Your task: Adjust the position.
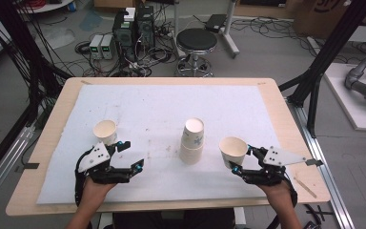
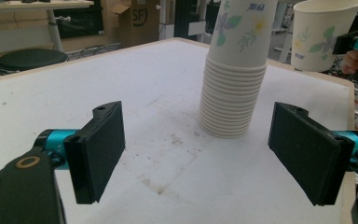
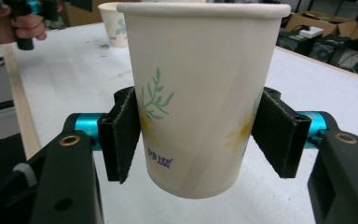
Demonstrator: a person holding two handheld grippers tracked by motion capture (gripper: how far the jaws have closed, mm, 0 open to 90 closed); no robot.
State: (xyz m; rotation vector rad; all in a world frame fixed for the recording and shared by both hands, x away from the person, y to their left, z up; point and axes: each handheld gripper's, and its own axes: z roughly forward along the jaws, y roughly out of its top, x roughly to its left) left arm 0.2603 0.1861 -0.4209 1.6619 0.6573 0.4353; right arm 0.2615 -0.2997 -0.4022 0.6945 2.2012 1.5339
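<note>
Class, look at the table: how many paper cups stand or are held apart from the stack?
2. One cup stands at the left, beside the left hand-held gripper. The other cup is clamped in the right hand-held gripper, right of the stack.

The cup stack [image 1: 192, 141] stands mid-mat between both grippers; bare white mat [image 1: 147, 107] lies open behind it

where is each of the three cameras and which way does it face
High view: above the person's table edge, looking forward and down on the table; both forearms enter from below.
Left gripper view: rides on the left gripper, open, facing the cup stack; its two black jaws show.
Right gripper view: rides on the right gripper, shut on a single cup; jaws show, with the person's other hand beyond.
Shared: the held cup also shows in the left gripper view and the high view.
</note>
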